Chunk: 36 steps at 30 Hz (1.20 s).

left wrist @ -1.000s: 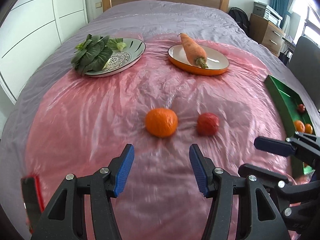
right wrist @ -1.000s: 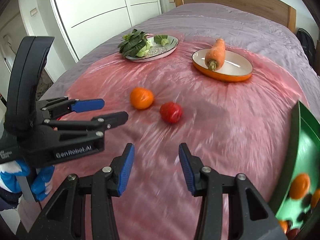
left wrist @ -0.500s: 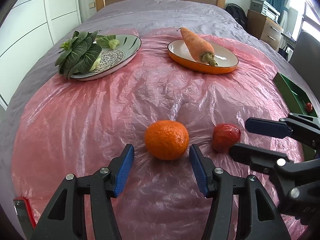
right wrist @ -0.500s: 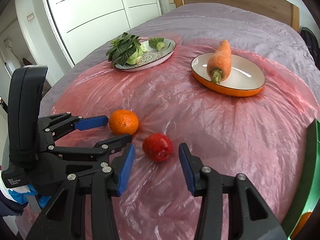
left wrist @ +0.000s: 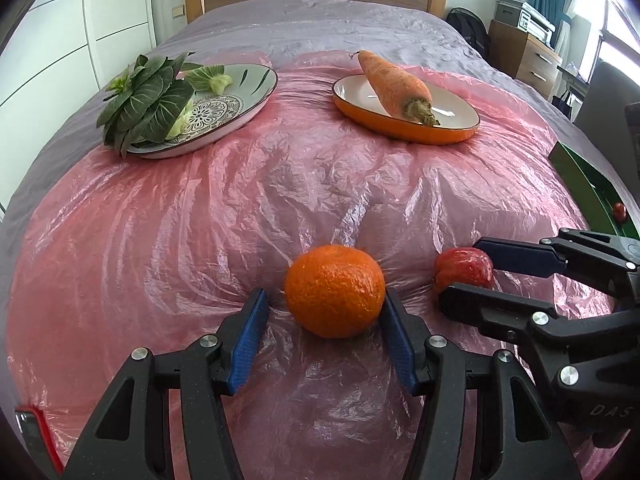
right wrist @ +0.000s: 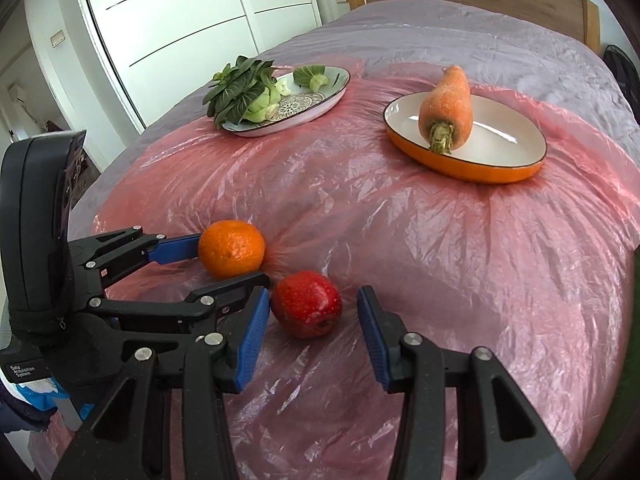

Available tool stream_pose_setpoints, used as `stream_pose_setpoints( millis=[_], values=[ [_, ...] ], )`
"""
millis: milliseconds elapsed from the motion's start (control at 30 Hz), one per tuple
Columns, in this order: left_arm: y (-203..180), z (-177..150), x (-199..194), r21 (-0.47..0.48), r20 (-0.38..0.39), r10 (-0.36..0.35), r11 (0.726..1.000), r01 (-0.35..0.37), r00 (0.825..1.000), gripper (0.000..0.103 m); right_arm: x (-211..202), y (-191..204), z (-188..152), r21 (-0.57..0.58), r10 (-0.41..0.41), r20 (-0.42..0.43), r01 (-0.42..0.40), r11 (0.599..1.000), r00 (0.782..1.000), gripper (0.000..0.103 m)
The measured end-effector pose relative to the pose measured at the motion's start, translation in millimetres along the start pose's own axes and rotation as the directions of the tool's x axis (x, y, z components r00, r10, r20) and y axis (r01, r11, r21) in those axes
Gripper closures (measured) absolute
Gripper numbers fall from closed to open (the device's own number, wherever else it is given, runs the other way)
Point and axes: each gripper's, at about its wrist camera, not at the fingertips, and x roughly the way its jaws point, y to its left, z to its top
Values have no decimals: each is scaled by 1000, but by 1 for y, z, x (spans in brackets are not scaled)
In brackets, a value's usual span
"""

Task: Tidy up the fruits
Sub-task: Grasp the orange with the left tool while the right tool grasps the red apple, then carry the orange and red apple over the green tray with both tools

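An orange (left wrist: pixel 335 291) lies on the pink plastic sheet between the blue pads of my left gripper (left wrist: pixel 325 298). That gripper is open: a gap shows at its left pad, while its right pad stands at the fruit's edge. Just to the right lies a red apple (left wrist: pixel 464 270), with my right gripper (left wrist: pixel 460 272) reaching around it from the right. In the right wrist view the apple (right wrist: pixel 306 304) sits between the open right gripper's (right wrist: pixel 312 296) pads, close to the left one and clear of the right one. The left gripper (right wrist: pixel 216 264) straddles the orange (right wrist: pixel 231 249) there.
A patterned plate (left wrist: pixel 240 92) with leafy greens stands at the back left. An orange dish (left wrist: pixel 452 136) holding a carrot (left wrist: pixel 394 84) stands at the back right. A green tray (left wrist: pixel 580 184) with small fruit sits at the right edge. The bed drops off on both sides.
Both grippers have moved forward and down over the sheet. The orange now sits between the left fingers and the apple between the right fingers. Neither jaw width has changed.
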Motion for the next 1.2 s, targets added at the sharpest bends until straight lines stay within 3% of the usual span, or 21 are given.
stream_pose_setpoints(
  millis=[167, 300, 833, 1200],
  values=[
    [3, -2, 0, -6, 8, -13, 1000, 13, 1000, 53, 5, -2, -1, 4, 11, 1, -11, 1000, 1000, 23],
    [3, -4, -2, 0, 20, -23, 1000, 23, 1000, 62, 9, 1, -1, -16, 37, -8, -37, 999, 999, 42],
    [9, -4, -21, -43, 54, -80, 996, 82, 995, 65, -12, 1, 1, 14, 89, 60, -90, 996, 994, 43],
    [15, -14, -50, -78, 52, -67, 994, 71, 996, 65, -46, 5, -6, 23, 88, 81, -91, 996, 993, 43]
  ],
)
